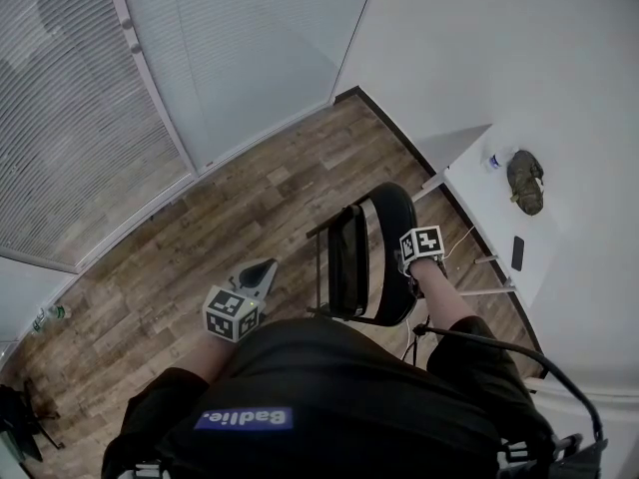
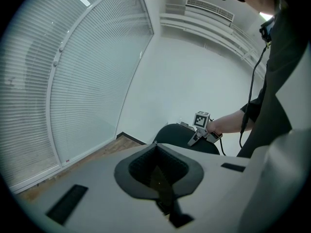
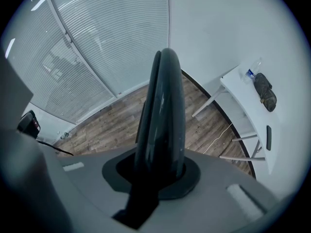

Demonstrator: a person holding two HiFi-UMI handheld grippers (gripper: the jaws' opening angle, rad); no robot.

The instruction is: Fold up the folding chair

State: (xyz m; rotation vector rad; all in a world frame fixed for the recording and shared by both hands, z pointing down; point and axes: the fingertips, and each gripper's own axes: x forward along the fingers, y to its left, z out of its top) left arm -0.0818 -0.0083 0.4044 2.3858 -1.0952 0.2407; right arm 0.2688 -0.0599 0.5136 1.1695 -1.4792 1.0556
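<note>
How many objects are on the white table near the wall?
3. A small bottle at the far end, an olive-brown bundle right beside it, and a dark phone nearer the person. The table runs out of sight at its near end, so more may be hidden.

Looks like a plain office or meeting room. Shown by glazed walls with closed horizontal blinds (image 1: 90,118) at upper left of the head view, wood-look plank floor (image 1: 250,208), bare white wall (image 1: 479,48), a white tabletop (image 1: 489,218) at right carrying a phone (image 1: 517,252), water bottle (image 1: 494,161) and olive pouch (image 1: 525,181), a black folding chair (image 1: 391,218) mid-frame, and a long air vent (image 2: 209,8) high in the left gripper view.
</note>
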